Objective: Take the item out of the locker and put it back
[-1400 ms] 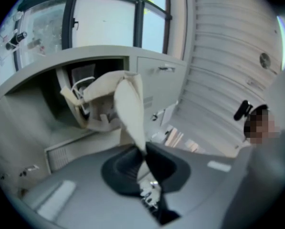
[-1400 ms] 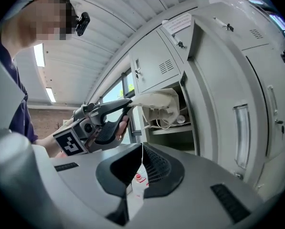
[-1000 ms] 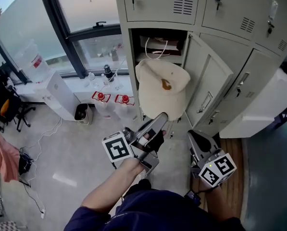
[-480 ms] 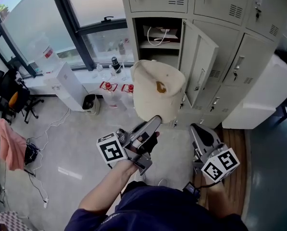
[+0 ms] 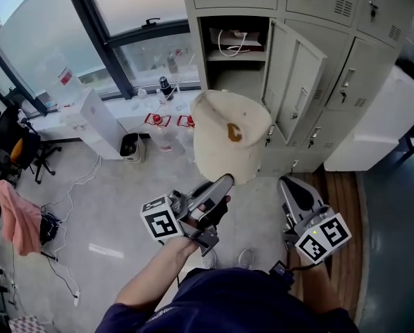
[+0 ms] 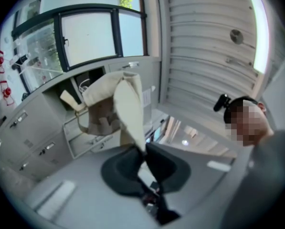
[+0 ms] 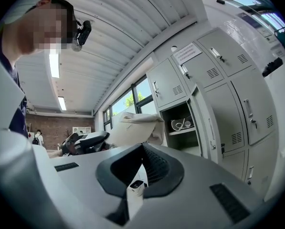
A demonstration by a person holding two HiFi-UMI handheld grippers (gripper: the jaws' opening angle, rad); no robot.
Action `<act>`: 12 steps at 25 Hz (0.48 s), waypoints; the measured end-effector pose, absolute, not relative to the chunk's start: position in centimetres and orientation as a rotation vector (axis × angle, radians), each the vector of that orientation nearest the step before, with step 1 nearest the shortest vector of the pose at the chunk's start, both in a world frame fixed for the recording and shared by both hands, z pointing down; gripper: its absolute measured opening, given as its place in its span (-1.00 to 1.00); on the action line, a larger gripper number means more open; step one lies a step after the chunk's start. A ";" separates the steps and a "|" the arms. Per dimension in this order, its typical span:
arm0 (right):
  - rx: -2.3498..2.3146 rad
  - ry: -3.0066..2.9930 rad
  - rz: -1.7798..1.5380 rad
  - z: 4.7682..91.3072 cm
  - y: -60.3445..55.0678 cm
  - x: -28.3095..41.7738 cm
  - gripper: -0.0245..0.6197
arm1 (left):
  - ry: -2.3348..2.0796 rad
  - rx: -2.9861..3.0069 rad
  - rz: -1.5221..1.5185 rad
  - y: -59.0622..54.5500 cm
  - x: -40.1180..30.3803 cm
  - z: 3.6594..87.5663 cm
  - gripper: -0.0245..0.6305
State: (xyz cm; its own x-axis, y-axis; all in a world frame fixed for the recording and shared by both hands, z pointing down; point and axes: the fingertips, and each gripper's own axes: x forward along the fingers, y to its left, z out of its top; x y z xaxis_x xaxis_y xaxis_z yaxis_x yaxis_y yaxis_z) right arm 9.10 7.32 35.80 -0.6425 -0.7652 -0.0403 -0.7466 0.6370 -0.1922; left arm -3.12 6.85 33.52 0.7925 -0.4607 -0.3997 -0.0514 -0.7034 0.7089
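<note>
Cream cap (image 5: 220,148) pinched by its brim in left gripper (image 6: 143,151), jaws tight on the fabric. Held up clear of the open locker (image 5: 229,73), before its lower front edge. Brown mark on cap's front. Right gripper (image 5: 286,184) low at right, jaws together, nothing between. Door (image 5: 297,75) swung out right. White bag (image 5: 236,41) on upper shelf.

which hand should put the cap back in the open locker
Left. The left gripper is clamped on the cap and holds it up in front of the open locker. The right gripper is shut, empty, and sits lower, off to the side.
</note>
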 end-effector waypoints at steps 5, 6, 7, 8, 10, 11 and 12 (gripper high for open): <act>-1.312 2.714 -0.249 36.1 7.2 7.0 -0.93 | -0.342 2.267 -0.737 6.6 -5.4 34.0 -0.86; -1.320 2.712 -0.248 36.1 7.1 6.7 -0.93 | -0.336 2.269 -0.735 6.5 -5.7 34.0 -0.86; -1.326 2.711 -0.246 36.1 7.0 6.5 -0.93 | -0.330 2.272 -0.734 6.4 -6.0 34.0 -0.86; -1.331 2.710 -0.243 36.1 6.9 6.2 -0.93 | -0.325 2.274 -0.733 6.3 -6.3 34.0 -0.86; -1.337 2.709 -0.239 35.9 6.7 5.8 -0.93 | -0.314 2.276 -0.735 6.2 -6.6 33.9 -0.86; -1.339 2.709 -0.238 35.9 6.6 5.7 -0.93 | -0.308 2.276 -0.735 6.1 -6.6 33.9 -0.86; -1.342 2.710 -0.238 35.9 6.5 5.6 -0.93 | -0.302 2.276 -0.736 6.0 -6.7 33.9 -0.86</act>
State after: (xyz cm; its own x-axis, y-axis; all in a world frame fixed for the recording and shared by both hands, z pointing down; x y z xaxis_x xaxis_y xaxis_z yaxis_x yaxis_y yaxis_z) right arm 5.55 6.48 35.93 -0.6037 -0.7968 -0.0270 -0.7798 0.5972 -0.1877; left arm -6.66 6.02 33.90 0.8100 -0.4103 -0.4190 -0.0028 -0.7172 0.6969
